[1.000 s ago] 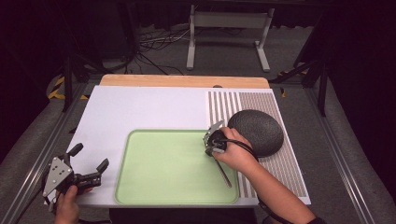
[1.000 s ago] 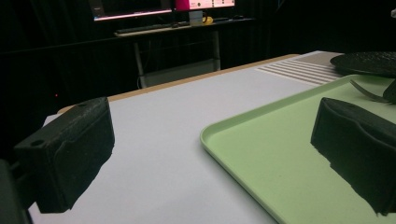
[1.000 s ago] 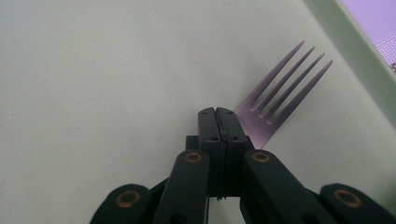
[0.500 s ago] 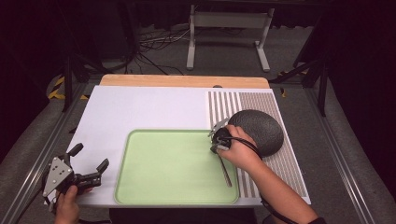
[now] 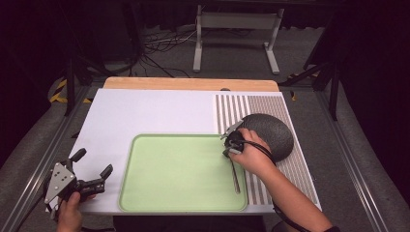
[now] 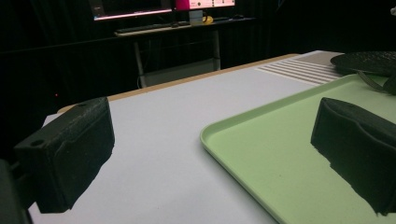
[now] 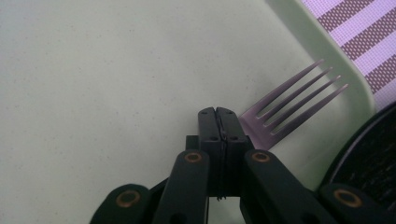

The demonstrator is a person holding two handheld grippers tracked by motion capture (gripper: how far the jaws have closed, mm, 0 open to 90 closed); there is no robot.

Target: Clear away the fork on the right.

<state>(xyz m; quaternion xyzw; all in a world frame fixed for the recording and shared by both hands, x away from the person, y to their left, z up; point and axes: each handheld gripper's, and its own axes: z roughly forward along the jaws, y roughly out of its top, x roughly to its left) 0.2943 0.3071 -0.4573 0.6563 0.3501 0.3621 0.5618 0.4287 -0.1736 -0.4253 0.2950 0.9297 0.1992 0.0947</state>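
The right tongs (image 7: 219, 122), jaws pressed together, rest beside a fork (image 7: 292, 102) at the green tray's (image 5: 145, 193) right edge, apparently placing it, while the left tongs (image 5: 92, 169) hover wide open and empty at the counter's (image 5: 145, 111) left edge; next, probably withdrawal.

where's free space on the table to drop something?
Free: the white mat behind the green tray, and the tray's left and middle. Crowded: the tray's right edge, with the right gripper, fork and dark bowl.
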